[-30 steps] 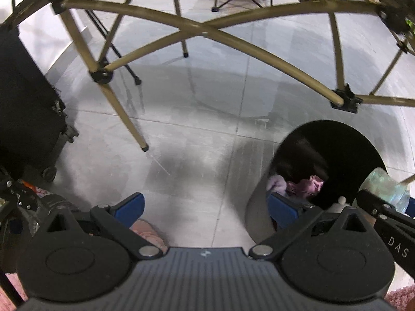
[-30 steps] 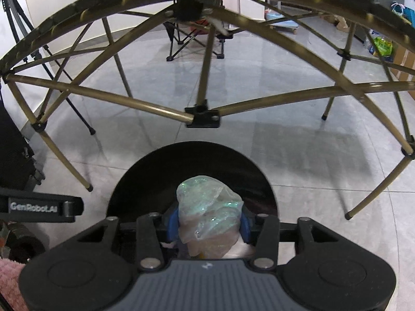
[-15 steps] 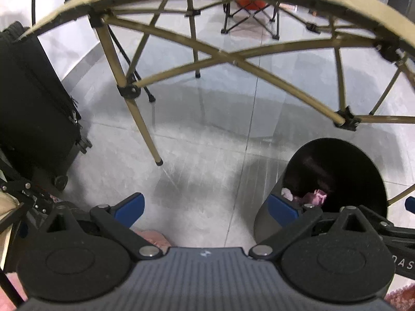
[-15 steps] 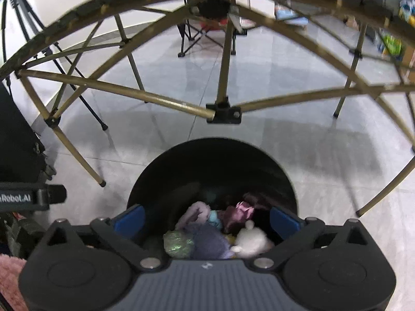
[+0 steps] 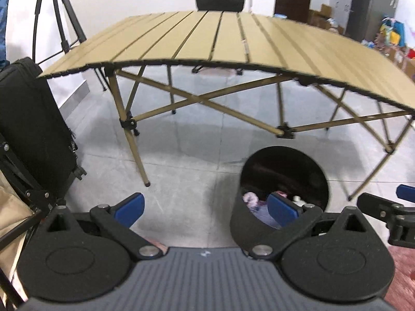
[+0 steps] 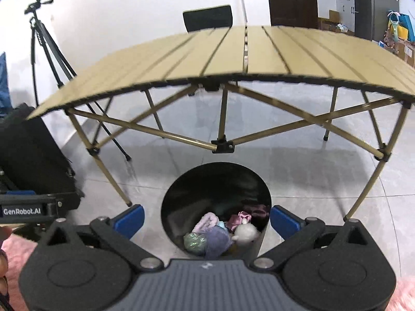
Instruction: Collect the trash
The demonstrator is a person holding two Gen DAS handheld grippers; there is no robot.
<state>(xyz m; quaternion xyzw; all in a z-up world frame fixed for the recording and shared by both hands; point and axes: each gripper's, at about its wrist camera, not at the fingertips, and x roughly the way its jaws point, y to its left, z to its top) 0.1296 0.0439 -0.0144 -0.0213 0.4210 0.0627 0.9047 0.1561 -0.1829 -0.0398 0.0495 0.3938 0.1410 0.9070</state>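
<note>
A black round bin (image 6: pixel 179 181) stands on the floor in front of the folding table; the same bin (image 5: pixel 319 173) shows at the right of the left wrist view. Inside lie several crumpled scraps, among them a shiny greenish wad (image 6: pixel 195 241), a purple lump (image 6: pixel 217 241) and a white ball (image 6: pixel 246 232). My right gripper (image 6: pixel 207 219) hangs above the bin, open, with nothing between its blue pads. Left of the bin, my left gripper (image 5: pixel 207 207) is open and empty over bare floor. Part of the right gripper (image 5: pixel 389 207) pokes into the left wrist view.
The tan slatted table (image 6: pixel 233 54) spans the back on crossed metal legs (image 6: pixel 220 145), with a black chair (image 6: pixel 207 19) behind it. A black case (image 5: pixel 31 134) stands at the left, a tripod (image 6: pixel 44 39) beyond it. Pink rug (image 6: pixel 15 254) edges the near floor.
The right gripper let go of the shiny wad, which now lies in the bin, and its jaws went wide. Both grippers rose and drew back, so the tabletop came into view.
</note>
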